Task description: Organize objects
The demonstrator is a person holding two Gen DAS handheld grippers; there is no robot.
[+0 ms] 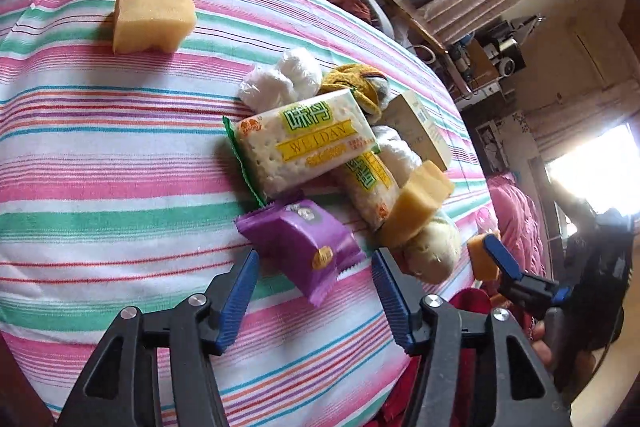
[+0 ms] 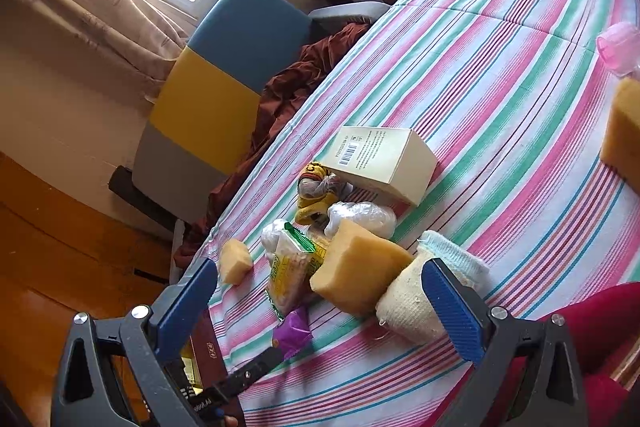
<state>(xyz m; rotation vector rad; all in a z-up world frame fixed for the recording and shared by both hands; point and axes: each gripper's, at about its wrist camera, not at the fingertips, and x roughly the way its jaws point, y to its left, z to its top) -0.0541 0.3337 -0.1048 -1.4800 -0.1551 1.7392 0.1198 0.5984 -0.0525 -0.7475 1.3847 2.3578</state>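
Note:
A pile of small items lies on the striped bedspread (image 1: pixel 120 155). My left gripper (image 1: pixel 316 263) is open, and a purple snack packet (image 1: pixel 304 243) lies between its blue fingers with a gap on each side. Beyond it are two cracker packets (image 1: pixel 304 139), a yellow sponge (image 1: pixel 416 203), a cream sock (image 1: pixel 432 251), white plastic bundles (image 1: pixel 280 79), a yellow plush toy (image 1: pixel 360 83) and a cream box (image 1: pixel 420 127). My right gripper (image 2: pixel 320 279) hovers wide open over the sponge (image 2: pixel 356 267) and sock (image 2: pixel 412 299), gripping nothing. A small sponge piece (image 2: pixel 236 261) lies beside its left finger.
Another sponge (image 1: pixel 152 15) sits alone at the far left of the bedspread. A pink cup (image 2: pixel 618 47) is at the right edge of the right wrist view. A brown blanket (image 2: pixel 288 87) and a blue-and-yellow padded headboard (image 2: pixel 224 75) border the bed. The bed edge drops to a wooden floor (image 2: pixel 60 247).

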